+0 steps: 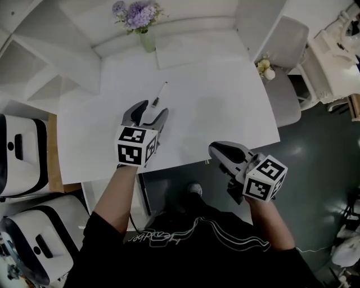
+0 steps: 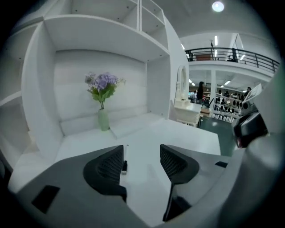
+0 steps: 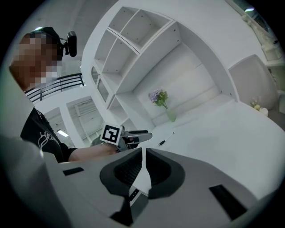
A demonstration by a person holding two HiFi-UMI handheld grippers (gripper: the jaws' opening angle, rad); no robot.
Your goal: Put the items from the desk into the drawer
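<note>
1. L gripper [image 1: 153, 109] is held low over the desk [image 1: 219, 107], tilted down, jaws wide apart, nothing gripped.
2. The pen [image 1: 160, 93] is seen lying flat just ahead, by its left jaw.
3. R gripper [image 1: 216, 147] is held well apart from the pen, jaws closed, empty.
4. Purple flowers [image 1: 138, 14] are held in a vase [image 1: 147, 40], well beyond the pen.

pale green vase [image 1: 147, 40] with purple flowers [image 1: 136, 14] upright at the back, below white shelving [image 2: 102, 40]. small pot of pale flowers [image 1: 268, 71] by grey chair [image 1: 284, 101], right side. two white-and-black units [image 1: 19, 154] at left.
</note>
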